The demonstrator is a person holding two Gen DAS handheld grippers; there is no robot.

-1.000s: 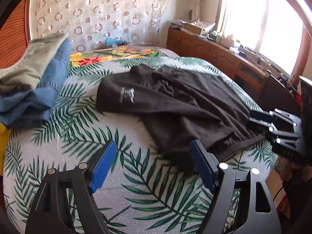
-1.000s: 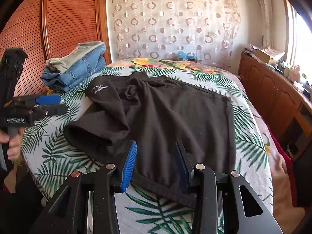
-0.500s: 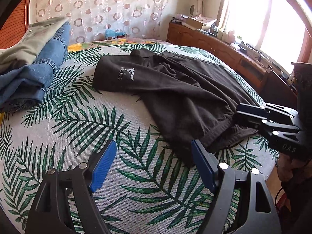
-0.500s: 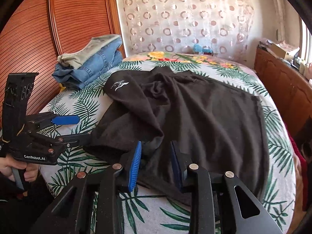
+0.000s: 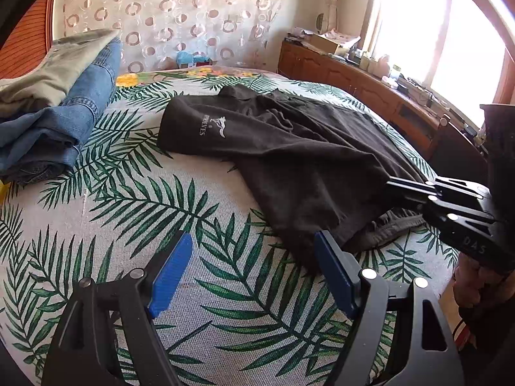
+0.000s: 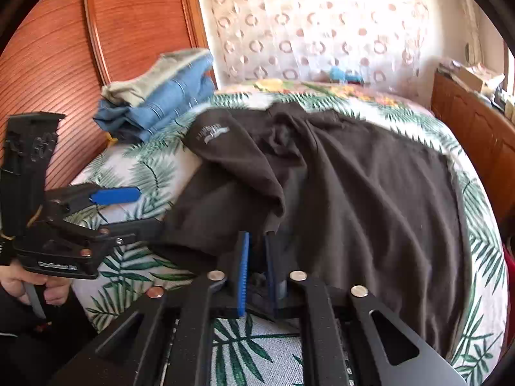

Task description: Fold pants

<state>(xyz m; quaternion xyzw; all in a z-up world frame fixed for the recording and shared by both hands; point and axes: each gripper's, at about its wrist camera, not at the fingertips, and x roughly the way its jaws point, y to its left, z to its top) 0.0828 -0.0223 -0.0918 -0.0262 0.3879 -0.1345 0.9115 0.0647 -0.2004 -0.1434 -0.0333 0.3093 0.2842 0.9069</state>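
Observation:
Black pants [image 5: 289, 148] with a white logo lie crumpled across the palm-leaf bedspread [image 5: 128, 212]. My right gripper [image 6: 256, 238] is closing at the pants' [image 6: 370, 193] near edge, and a fold of dark cloth is pinched between its blue pads. From the left wrist view, the right gripper [image 5: 391, 189] comes in from the right with its tips in the cloth. My left gripper [image 5: 252, 238] stands open above the bedspread with nothing between its fingers, and its right finger is close to the pants' edge. The right wrist view has the left gripper [image 6: 145, 207] beside the pants' left side.
A stack of folded jeans and a khaki garment [image 5: 64, 109] sits at the bed's far left, next to a wooden wardrobe door [image 6: 64, 48]. A wooden cabinet [image 5: 354, 77] with clutter runs under the window on the right. A hand [image 6: 42, 286] holds the left gripper's handle.
My right gripper's jaws have closed from well apart to nearly together on the pants' edge, and it has moved in toward the cloth. The left gripper has stayed open.

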